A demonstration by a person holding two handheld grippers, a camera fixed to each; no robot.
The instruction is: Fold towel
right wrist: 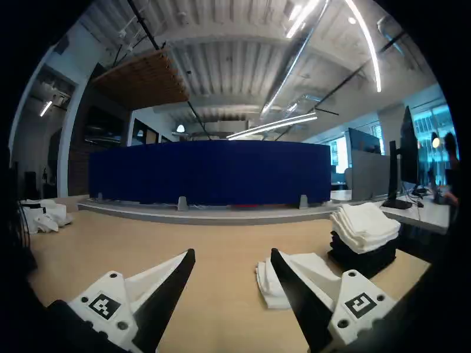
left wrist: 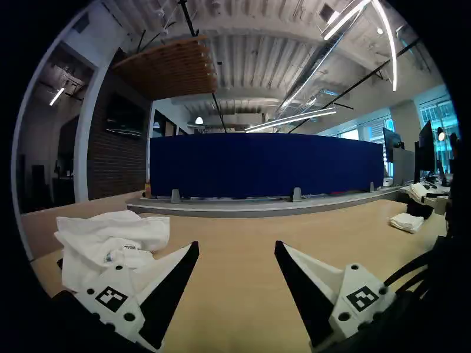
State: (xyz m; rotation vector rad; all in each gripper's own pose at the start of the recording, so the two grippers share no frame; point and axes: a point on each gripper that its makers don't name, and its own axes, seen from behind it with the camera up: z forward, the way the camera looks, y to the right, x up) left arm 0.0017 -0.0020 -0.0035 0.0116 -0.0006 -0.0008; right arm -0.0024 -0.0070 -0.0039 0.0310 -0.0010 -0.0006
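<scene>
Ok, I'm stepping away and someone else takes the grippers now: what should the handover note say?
Left gripper: open, empty, low over the wooden table.
Right gripper: open, empty.
Crumpled white towel: on the table, left of the left gripper, unfolded.
Folded towel: beside the right gripper's finger. Stack of folded towels: further right.
Done: several towels folded.
Left: fold the crumpled one.

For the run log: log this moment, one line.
left gripper open | right gripper open | crumpled towel untouched | towel stack folded
</scene>
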